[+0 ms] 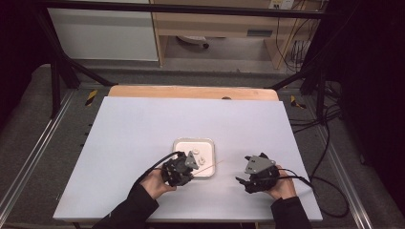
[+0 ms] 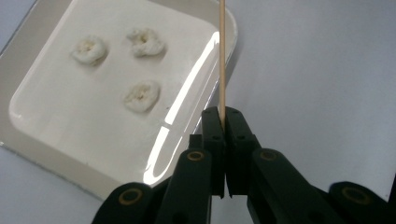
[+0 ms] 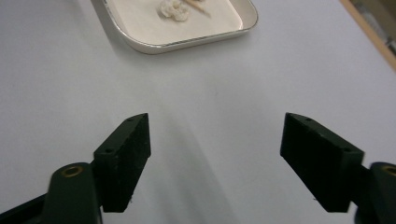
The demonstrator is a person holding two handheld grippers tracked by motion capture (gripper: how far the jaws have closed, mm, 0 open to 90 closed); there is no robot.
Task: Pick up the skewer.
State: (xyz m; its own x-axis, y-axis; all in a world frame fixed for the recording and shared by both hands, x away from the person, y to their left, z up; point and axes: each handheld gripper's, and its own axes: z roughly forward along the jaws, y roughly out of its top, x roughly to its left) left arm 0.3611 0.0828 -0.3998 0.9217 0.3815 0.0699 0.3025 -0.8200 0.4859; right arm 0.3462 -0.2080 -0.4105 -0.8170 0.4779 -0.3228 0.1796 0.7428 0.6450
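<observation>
left gripper [image 2: 222, 122] pinching a skewer [image 2: 222, 56], probably wooden, over white tray [image 2: 28, 130]

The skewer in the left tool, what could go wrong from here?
1. The skewer is pinched only at its end by the left tool, so it may pivot or slip.
2. Its thin shaft could snap if pushed sideways.
3. The white rings lie loose in the tray and may slide away.

Three rings [image 2: 138, 96] in tray [image 2: 46, 149]

Black claws [image 1: 179, 171], dark sleeves [image 1: 133, 207]
</observation>
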